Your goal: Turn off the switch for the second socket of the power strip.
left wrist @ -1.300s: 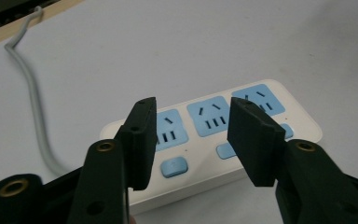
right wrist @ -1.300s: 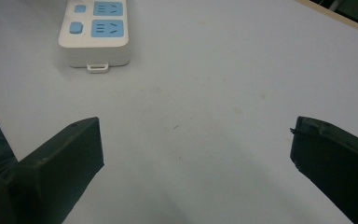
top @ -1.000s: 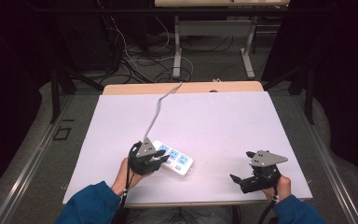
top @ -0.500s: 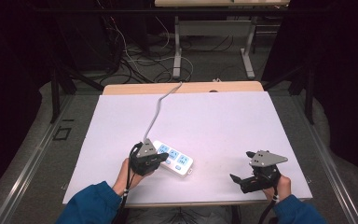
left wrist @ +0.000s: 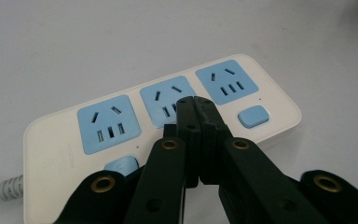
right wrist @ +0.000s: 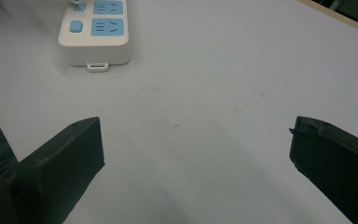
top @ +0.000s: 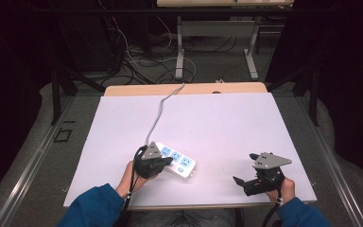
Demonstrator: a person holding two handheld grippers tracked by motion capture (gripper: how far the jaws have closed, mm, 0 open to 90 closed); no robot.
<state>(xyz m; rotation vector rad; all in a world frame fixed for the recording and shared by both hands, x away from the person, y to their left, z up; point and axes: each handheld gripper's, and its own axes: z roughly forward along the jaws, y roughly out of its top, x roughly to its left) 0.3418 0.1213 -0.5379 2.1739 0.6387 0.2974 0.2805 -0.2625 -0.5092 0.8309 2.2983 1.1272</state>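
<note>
While the white power strip (top: 174,160) is lying flat near the front left part of the white table (top: 217,123), its three blue socket panels (left wrist: 174,100) are facing up, and two blue buttons, one (left wrist: 253,115) by the far end socket and one (left wrist: 120,165) by the cable end, are sitting along its near edge. Its grey cable (top: 159,115) is running away across the table toward the far edge. The left gripper (left wrist: 195,103) is hovering over the strip's middle socket with its jaws pressed together and nothing between them; whether the tips are touching the strip cannot be told. The right gripper (top: 246,182) is resting well apart near the front right corner, its jaws spread wide and empty, pointing toward the strip. The person's blue sleeves (top: 92,208) are coming in from the bottom.
</note>
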